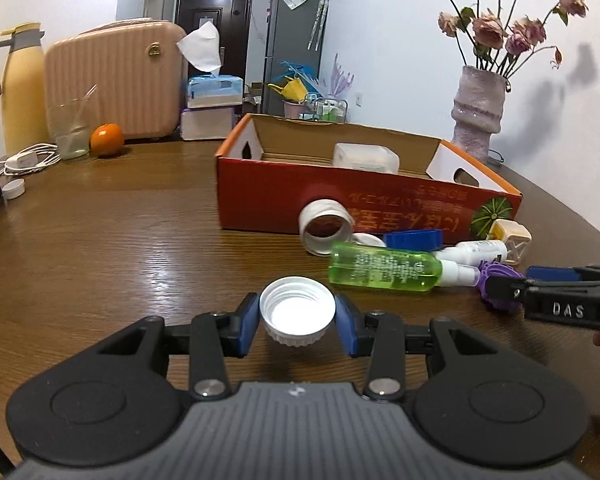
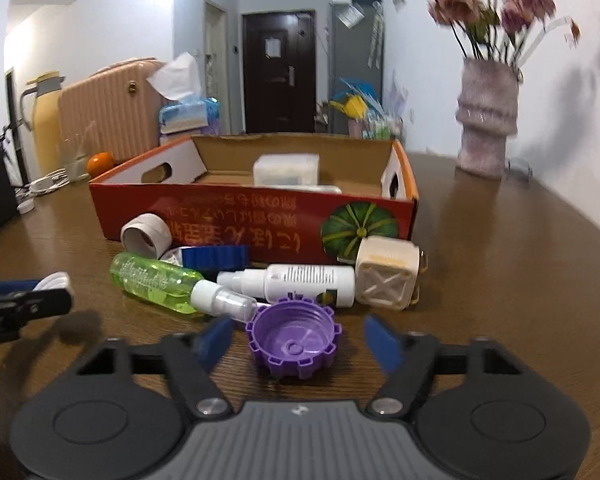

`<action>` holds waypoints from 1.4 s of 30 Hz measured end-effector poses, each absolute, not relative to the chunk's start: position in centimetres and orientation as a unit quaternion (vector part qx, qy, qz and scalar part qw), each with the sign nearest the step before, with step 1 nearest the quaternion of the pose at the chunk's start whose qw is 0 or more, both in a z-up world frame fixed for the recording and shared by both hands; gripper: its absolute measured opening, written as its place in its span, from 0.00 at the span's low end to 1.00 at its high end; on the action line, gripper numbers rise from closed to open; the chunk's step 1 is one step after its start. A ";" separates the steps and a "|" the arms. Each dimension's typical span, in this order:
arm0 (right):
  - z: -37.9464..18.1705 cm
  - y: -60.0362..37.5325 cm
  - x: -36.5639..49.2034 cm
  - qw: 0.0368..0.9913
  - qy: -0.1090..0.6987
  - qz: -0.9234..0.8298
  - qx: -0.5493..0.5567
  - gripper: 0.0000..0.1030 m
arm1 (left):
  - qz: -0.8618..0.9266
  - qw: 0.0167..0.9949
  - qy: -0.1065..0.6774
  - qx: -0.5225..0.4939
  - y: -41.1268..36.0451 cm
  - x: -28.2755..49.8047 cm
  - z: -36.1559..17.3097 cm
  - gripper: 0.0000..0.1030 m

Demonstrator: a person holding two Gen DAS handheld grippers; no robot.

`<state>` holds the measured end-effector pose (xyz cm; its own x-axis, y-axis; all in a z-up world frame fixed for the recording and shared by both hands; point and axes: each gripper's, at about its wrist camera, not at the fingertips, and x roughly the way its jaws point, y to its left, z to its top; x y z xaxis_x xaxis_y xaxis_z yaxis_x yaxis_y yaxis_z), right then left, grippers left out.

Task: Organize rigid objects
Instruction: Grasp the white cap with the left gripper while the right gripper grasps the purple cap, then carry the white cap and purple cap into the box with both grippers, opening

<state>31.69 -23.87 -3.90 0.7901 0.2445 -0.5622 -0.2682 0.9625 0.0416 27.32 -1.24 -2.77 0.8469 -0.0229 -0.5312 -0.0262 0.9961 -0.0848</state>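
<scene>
My left gripper (image 1: pixel 296 322) is shut on a white screw cap (image 1: pixel 297 300), open side up, with a blue pad against each side. My right gripper (image 2: pixel 298 338) stands open around a purple toothed cap (image 2: pixel 294 340) on the wooden table, with a gap on either side. Just beyond lie a green spray bottle (image 2: pixel 156 280), a white spray bottle (image 2: pixel 300 282), a cream square container (image 2: pixel 386 274), a blue cap (image 2: pixel 216 258) and a white ring lid (image 2: pixel 146 236). Behind them is an open red cardboard box (image 2: pixel 220 208) holding a translucent white container (image 2: pixel 286 170).
A vase of dried flowers (image 1: pixel 478 112) stands at the back right. At the back left are an orange (image 1: pixel 107 139), a glass (image 1: pixel 68 128), a yellow jug (image 1: pixel 20 92), a pink suitcase (image 1: pixel 116 88), a tissue box (image 1: pixel 214 90), a white charger cable (image 1: pixel 28 160) and a small white cap (image 1: pixel 13 188).
</scene>
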 end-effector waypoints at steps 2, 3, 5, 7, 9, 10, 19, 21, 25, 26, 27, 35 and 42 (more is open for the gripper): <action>-4.1 -24.0 31.8 0.945 0.299 0.134 -0.005 0.52 | 0.000 0.961 0.274 -0.047 -0.9 27.1 -2.7 0.40; -4.2 -24.1 31.8 0.945 0.300 0.131 -0.004 0.52 | 0.000 0.961 0.272 -0.049 -0.7 26.9 -2.6 0.40; -4.1 -24.0 31.4 0.946 0.299 0.121 -0.012 0.52 | -0.001 0.962 0.269 -0.054 -0.4 26.3 -2.2 0.40; -3.6 -23.9 30.6 0.948 0.295 0.117 -0.019 0.51 | -0.003 0.963 0.263 -0.057 -0.1 25.3 -1.7 0.40; -3.0 -24.0 29.4 0.950 0.289 0.116 -0.022 0.51 | -0.004 0.965 0.255 -0.058 -0.1 24.2 -1.1 0.40; -2.7 -24.1 28.8 0.951 0.285 0.115 -0.021 0.51 | -0.004 0.966 0.251 -0.058 -0.1 23.7 -0.9 0.40; 1.3 -25.1 20.5 0.967 0.227 0.112 -0.017 0.51 | -0.026 0.978 0.201 -0.049 -1.6 17.2 2.4 0.40; 2.2 -25.2 18.5 0.970 0.213 0.113 -0.016 0.51 | -0.031 0.980 0.193 -0.046 -1.8 16.0 2.9 0.40; 3.4 -25.4 15.2 0.975 0.189 0.114 -0.015 0.51 | -0.034 0.983 0.177 -0.043 -1.9 13.8 3.7 0.40; 3.6 -25.4 14.5 0.976 0.185 0.114 -0.015 0.51 | -0.035 0.983 0.173 -0.043 -1.9 13.3 3.9 0.40; 3.8 -25.4 13.9 0.977 0.181 0.114 -0.015 0.51 | -0.036 0.984 0.169 -0.043 -1.9 12.9 4.1 0.40; 5.0 -25.2 10.9 0.981 0.155 0.114 -0.017 0.51 | -0.040 0.987 0.149 -0.044 -1.6 10.9 4.8 0.40; 5.0 -25.0 11.9 0.981 0.157 0.116 -0.019 0.51 | -0.036 0.987 0.150 -0.041 -1.2 12.5 4.8 0.40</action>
